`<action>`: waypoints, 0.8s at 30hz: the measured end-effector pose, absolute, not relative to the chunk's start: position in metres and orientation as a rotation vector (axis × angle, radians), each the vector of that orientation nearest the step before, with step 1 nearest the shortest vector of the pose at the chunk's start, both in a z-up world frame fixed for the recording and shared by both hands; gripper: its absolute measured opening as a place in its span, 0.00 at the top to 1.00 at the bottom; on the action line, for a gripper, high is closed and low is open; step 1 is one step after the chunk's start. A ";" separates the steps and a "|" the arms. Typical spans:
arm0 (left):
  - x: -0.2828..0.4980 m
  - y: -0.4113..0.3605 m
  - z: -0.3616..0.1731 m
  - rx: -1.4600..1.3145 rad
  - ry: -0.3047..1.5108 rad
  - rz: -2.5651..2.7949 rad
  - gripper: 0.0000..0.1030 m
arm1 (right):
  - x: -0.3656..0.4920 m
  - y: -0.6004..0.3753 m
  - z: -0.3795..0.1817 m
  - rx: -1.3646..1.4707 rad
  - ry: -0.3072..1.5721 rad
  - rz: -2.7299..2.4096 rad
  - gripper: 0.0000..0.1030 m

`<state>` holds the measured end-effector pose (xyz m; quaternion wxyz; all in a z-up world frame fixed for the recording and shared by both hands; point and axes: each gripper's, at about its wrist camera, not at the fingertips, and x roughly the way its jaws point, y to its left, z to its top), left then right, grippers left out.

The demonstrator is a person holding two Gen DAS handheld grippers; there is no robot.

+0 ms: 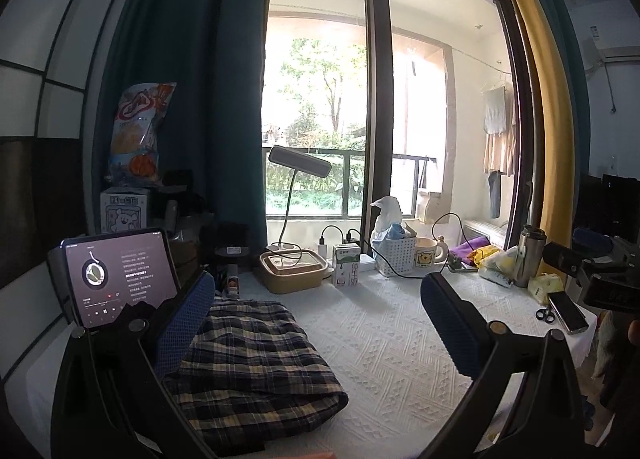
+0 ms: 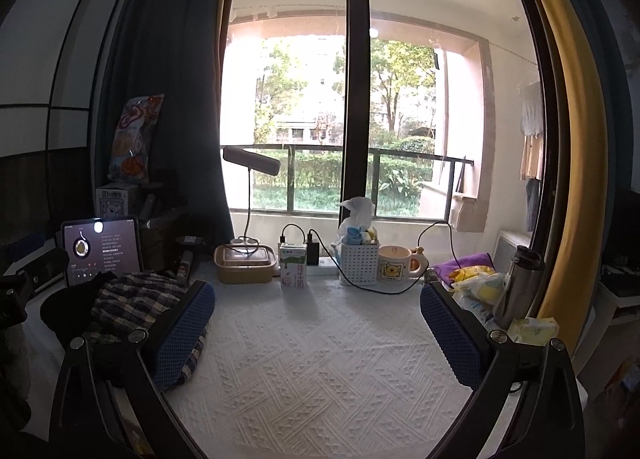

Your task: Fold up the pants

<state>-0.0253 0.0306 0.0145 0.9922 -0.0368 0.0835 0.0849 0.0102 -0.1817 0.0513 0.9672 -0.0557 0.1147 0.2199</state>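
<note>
The left gripper (image 1: pixel 316 323) and right gripper (image 2: pixel 318 333) are both holding their blue fingers (image 1: pixel 186 329) wide apart, gripping nothing. One pair of checked pants (image 1: pixel 256 363) is lying folded on the white tabletop (image 1: pixel 392 359), touching the left finger. One milk carton (image 1: pixel 345 263) is showing Chinese writing, too small to read. One bear mug (image 1: pixel 428 255) is standing nearby.

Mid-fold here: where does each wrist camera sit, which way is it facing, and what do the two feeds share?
Left wrist: on the left gripper, open, facing the window over the plaid pants; the right gripper shows at the edge.
Right wrist: on the right gripper, open, facing the window over bare tablecloth.
Shared: pants, tablet, milk carton, mug.
</note>
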 end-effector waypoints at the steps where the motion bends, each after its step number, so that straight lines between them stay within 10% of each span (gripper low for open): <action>1: -0.026 0.031 0.014 -0.075 0.168 0.170 0.01 | 0.011 -0.181 0.051 -0.113 0.234 0.444 0.00; 24: -0.024 0.031 0.009 -0.084 0.185 0.173 0.01 | 0.012 -0.177 0.050 -0.116 0.249 0.441 0.00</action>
